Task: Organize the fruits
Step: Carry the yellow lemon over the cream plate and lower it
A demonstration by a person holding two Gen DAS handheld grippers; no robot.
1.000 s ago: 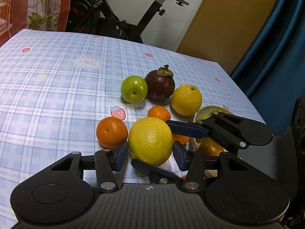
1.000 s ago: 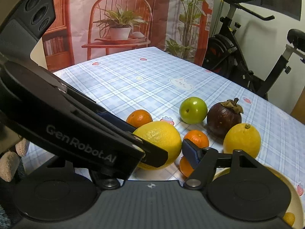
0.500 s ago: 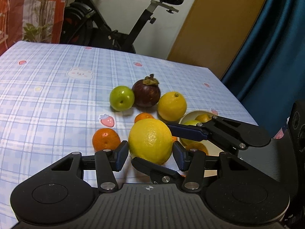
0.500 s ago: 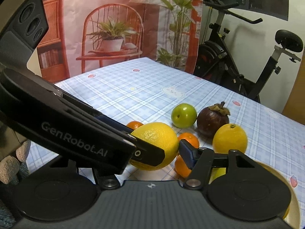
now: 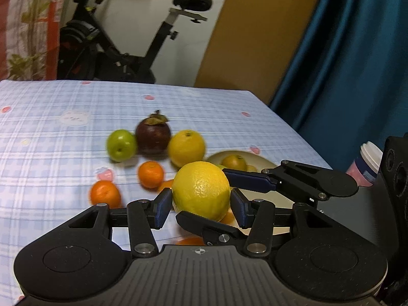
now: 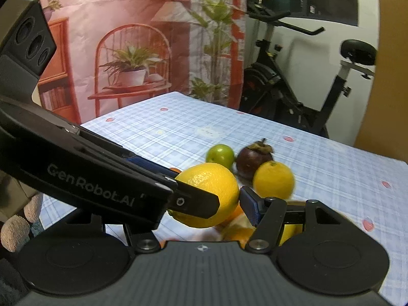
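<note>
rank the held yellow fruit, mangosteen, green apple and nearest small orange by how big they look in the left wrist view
1. held yellow fruit, largest, though it sits nearest the camera, which inflates it
2. mangosteen
3. green apple
4. small orange, close to the apple in looks; blur makes that pair unsure

Open tablecloth point(image 5: 51, 153) left; clustered fruit and bowl point(image 5: 267, 162) right

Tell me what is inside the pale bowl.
A yellow-brown fruit sits near the bowl's far rim. The large lemon and right gripper cover the rest, so its other contents are hidden.
</note>
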